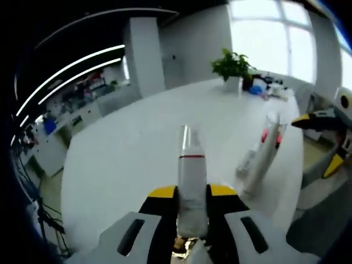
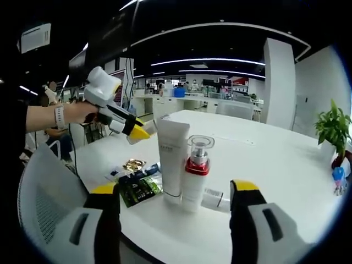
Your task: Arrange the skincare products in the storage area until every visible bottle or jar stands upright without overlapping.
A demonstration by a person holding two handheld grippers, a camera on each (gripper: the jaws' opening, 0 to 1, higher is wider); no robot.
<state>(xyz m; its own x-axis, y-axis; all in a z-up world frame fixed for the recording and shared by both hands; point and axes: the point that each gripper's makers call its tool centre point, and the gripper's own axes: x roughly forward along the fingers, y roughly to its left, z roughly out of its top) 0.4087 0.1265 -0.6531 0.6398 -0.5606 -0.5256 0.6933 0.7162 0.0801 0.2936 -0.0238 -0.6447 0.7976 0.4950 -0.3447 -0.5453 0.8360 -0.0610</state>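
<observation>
White table (image 2: 264, 143) under office lights: my left gripper (image 1: 192, 193) clamps a pale bottle (image 1: 192, 190) between its jaws, held over the tabletop. My right gripper (image 2: 175, 193) gapes, nothing held. Before it stand a white tube (image 2: 173, 159) and a red-collared pump bottle (image 2: 196, 173), apparently touching; contents unreadable.

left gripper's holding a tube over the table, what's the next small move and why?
Probably lower the white tube, clamped upright in the left gripper, onto bare white table beside the standing tube and pump bottle, leaving a gap. The right gripper is open, away from them.
</observation>
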